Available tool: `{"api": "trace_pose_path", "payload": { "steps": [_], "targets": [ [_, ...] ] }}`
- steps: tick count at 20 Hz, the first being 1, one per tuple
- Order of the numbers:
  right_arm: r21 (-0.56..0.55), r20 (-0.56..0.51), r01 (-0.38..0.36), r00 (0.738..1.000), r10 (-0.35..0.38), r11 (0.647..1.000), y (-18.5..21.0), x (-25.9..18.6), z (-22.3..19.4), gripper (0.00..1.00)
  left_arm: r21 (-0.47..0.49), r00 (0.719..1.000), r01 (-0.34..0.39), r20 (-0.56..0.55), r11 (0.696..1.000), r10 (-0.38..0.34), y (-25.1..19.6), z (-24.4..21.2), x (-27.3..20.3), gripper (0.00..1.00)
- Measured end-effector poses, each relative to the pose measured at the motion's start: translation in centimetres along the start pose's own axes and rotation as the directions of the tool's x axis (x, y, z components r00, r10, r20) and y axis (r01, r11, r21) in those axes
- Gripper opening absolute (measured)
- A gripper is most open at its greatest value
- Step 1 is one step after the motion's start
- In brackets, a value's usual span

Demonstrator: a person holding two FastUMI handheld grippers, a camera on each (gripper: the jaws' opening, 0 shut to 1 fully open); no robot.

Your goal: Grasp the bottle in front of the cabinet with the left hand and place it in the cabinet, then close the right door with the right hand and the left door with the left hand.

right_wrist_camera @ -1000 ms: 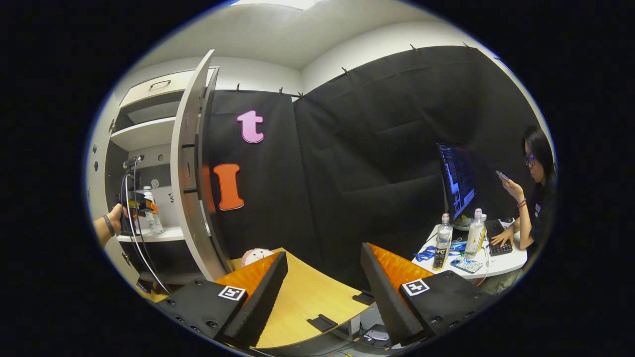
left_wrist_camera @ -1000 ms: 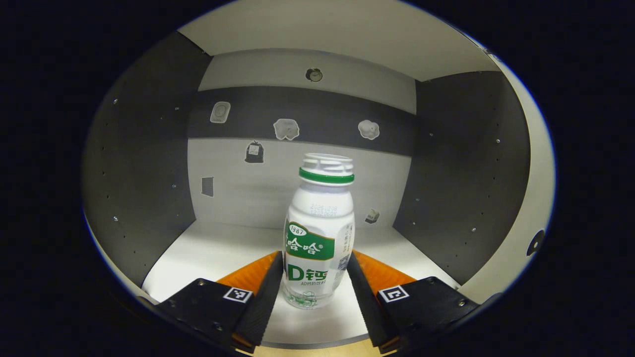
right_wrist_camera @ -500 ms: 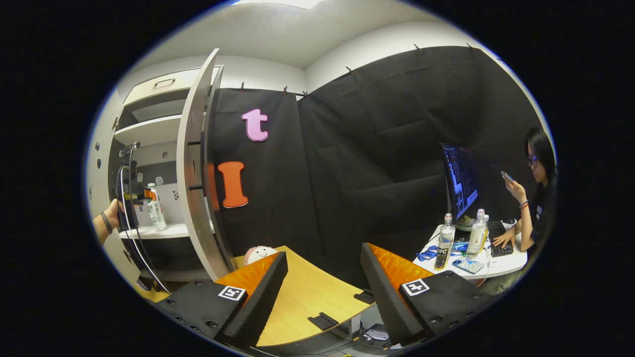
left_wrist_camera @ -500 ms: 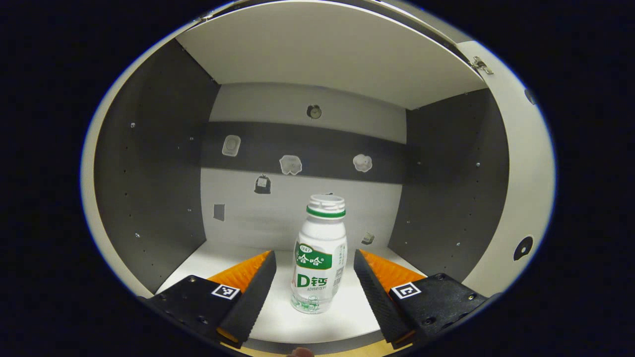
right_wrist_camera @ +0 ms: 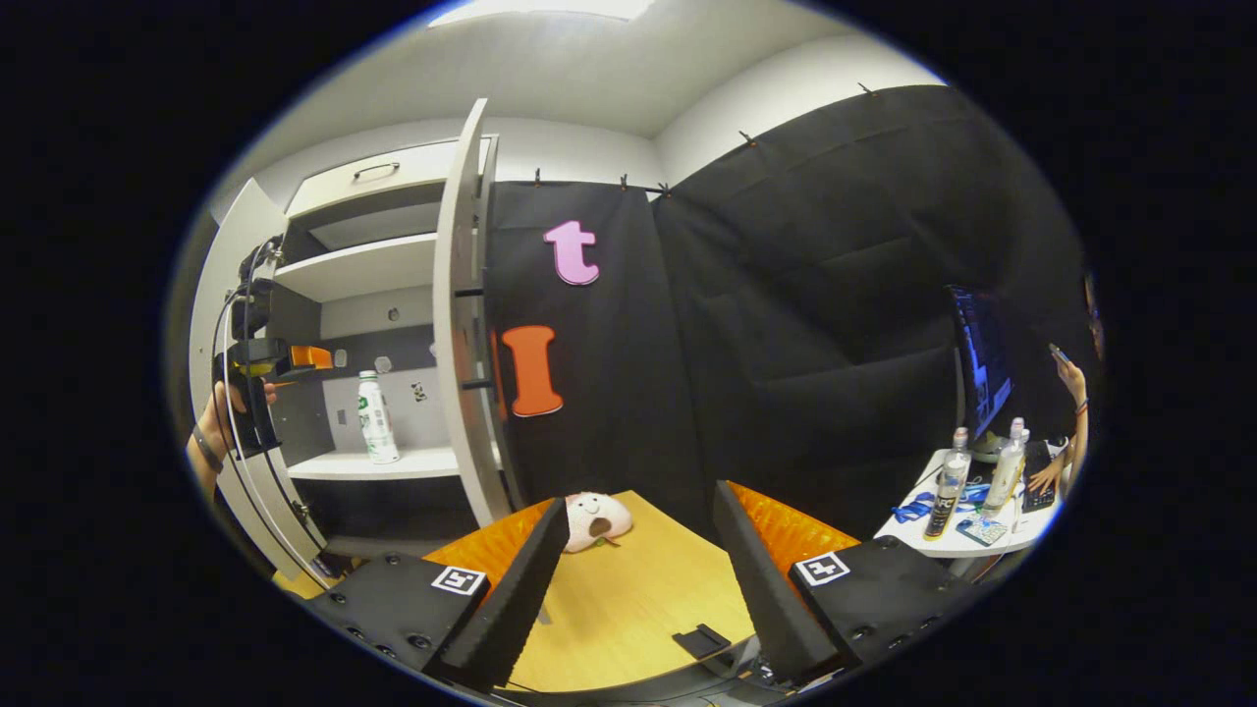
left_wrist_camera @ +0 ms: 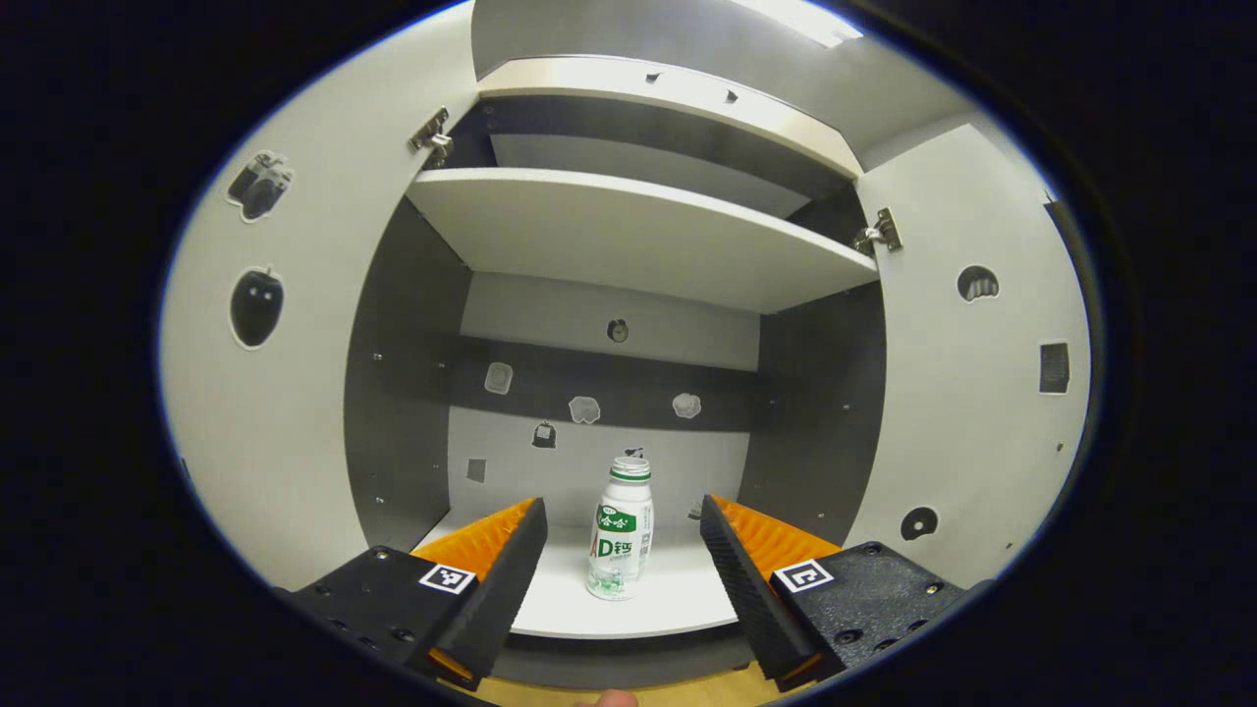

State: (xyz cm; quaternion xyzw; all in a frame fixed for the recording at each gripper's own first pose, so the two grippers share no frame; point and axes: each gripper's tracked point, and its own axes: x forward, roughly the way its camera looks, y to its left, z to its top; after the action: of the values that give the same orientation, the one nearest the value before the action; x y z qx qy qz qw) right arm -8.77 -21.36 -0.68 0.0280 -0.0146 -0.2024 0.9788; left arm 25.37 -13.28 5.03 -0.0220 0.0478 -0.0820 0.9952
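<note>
The bottle point(left_wrist_camera: 621, 527) stands upright on the cabinet's lower shelf point(left_wrist_camera: 648, 609), well inside the cabinet point(left_wrist_camera: 628, 236), white with a green band under its neck; the left claw point(left_wrist_camera: 619, 565) is released, its two orange-backed fingers spread wide and clear of the bottle on either side, out in front of the shelf's edge. Both doors hang open: the left door point(left_wrist_camera: 265, 393) and the right door point(left_wrist_camera: 982, 393) flare out to the sides, each dotted with small stickers. From the right gripper view the bottle point(right_wrist_camera: 373, 417) shows on the same shelf; a hand point(right_wrist_camera: 221, 412) grips the left claw point(right_wrist_camera: 295, 358) just in front of the opening; the right door point(right_wrist_camera: 462, 324) stands edge-on beside it. The right claw point(right_wrist_camera: 638, 550) is released too, fingers apart and holding nothing, over a wooden bench point(right_wrist_camera: 628, 609) where a small plush toy point(right_wrist_camera: 599, 518) lies.
</note>
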Motion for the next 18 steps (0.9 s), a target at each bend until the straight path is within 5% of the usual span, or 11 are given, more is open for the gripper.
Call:
{"api": "trace_pose_path", "payload": {
  "steps": [3,5,18],
  "targets": [
    [0.002,0.006,-0.087,0.996,0.087,0.996,3.1,-0.1,0.4,0.98,-0.029,0.999,0.012,0.037,1.0,-0.011,0.1,1.2,-4.6,0.93],
    [-0.009,-0.01,-0.134,0.991,0.134,0.991,4.8,-0.4,0.1,0.89,-0.031,0.998,0.002,0.056,1.0,0.0,0.6,1.3,-7.6,0.96],
    [0.01,-0.11,-0.375,0.921,0.374,0.927,14.3,-1.2,-2.9,0.89,0.001,0.98,-0.201,0.009,0.98,0.201,4.4,-7.6,-24.8,0.96]
  ]
}}
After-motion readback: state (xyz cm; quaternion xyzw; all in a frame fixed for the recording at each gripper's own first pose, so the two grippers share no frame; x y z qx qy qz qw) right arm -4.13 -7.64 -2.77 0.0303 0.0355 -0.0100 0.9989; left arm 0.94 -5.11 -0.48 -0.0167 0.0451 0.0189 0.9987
